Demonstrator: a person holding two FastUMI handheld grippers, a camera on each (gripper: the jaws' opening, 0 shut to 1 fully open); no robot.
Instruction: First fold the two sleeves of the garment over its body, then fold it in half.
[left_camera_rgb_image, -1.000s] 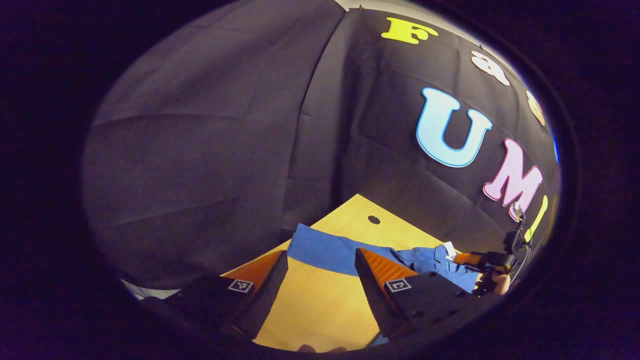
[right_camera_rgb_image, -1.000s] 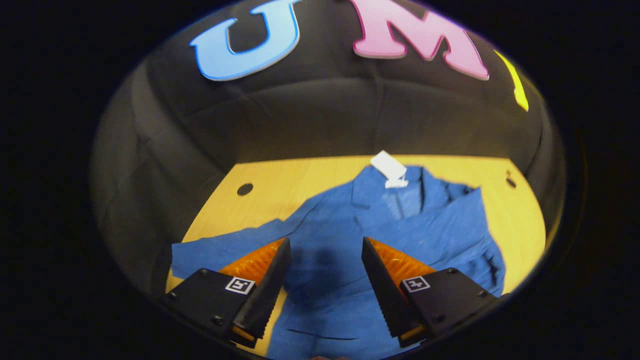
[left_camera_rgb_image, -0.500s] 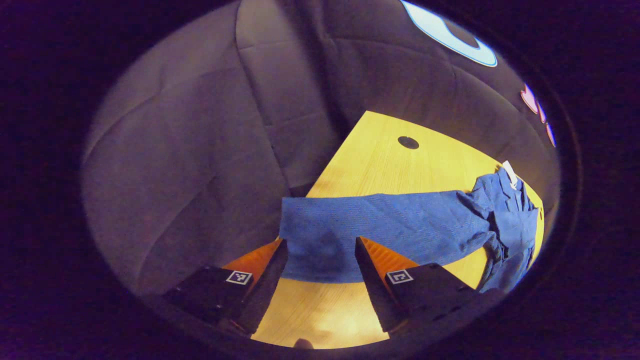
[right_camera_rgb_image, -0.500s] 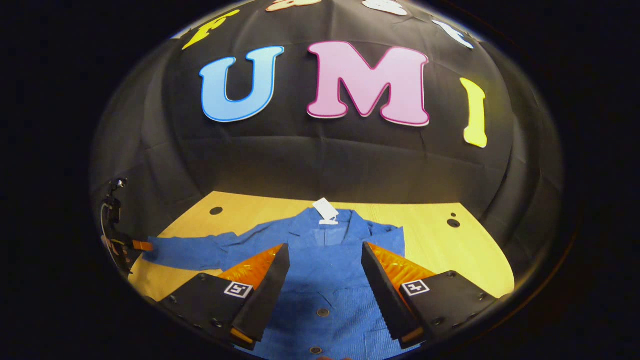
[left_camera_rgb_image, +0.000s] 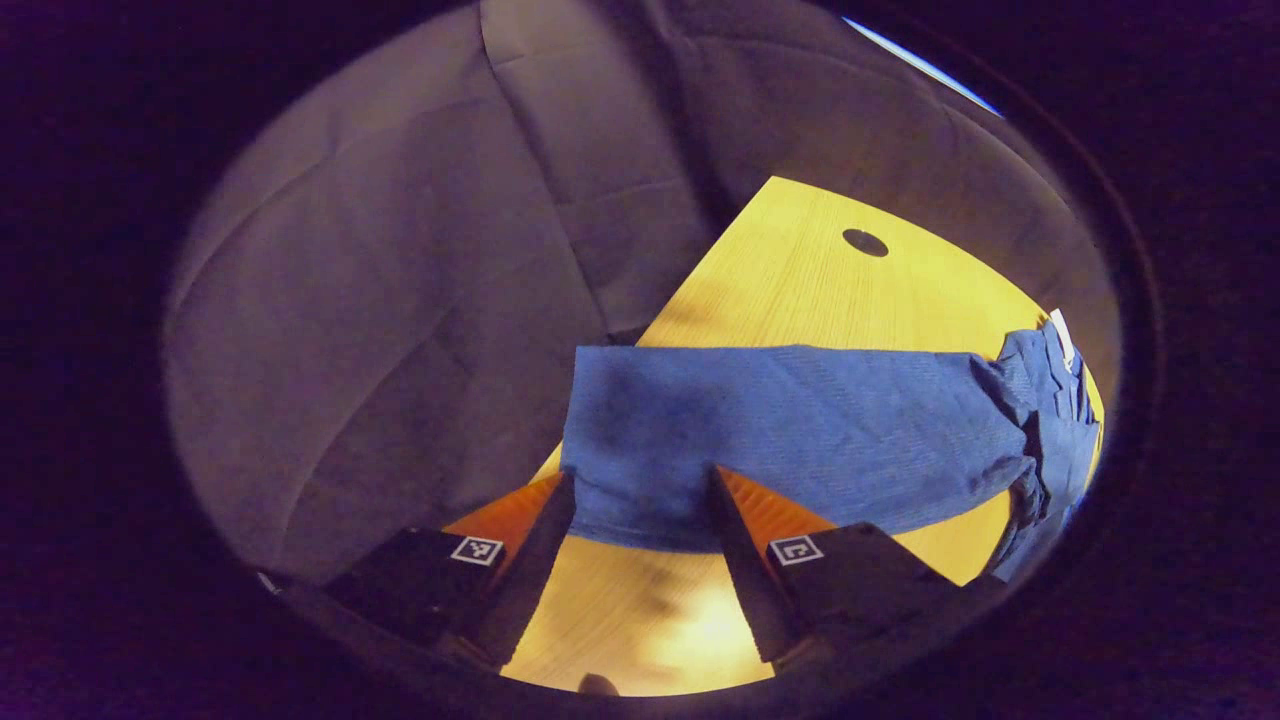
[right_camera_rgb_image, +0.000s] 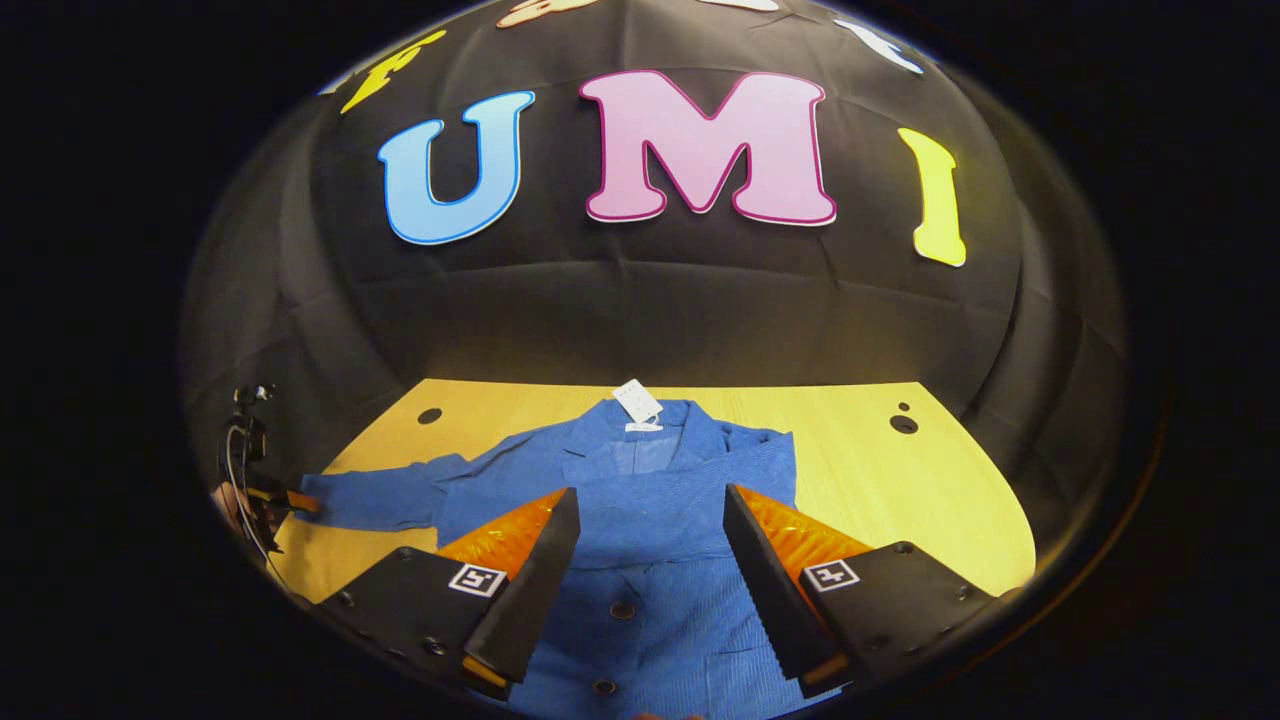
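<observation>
Your left gripper (left_camera_rgb_image: 640, 500) was agape at the sleeve (left_camera_rgb_image: 790, 435) cuff, table (left_camera_rgb_image: 800, 280) edge; should've pinched both layers.

A yellow wooden table (right_camera_rgb_image: 880, 480) with round holes (left_camera_rgb_image: 865, 242) stands against the booth wall (right_camera_rgb_image: 700, 300).

Garment (right_camera_rgb_image: 650, 500): on the table (right_camera_rgb_image: 900, 490), ahead of and beneath the right gripper (right_camera_rgb_image: 645, 580).
Sleeve (left_camera_rgb_image: 790, 430): ahead of the left gripper (left_camera_rgb_image: 640, 540), cuff between its fingers.
Tag (right_camera_rgb_image: 637, 403): at the collar, far end.
</observation>
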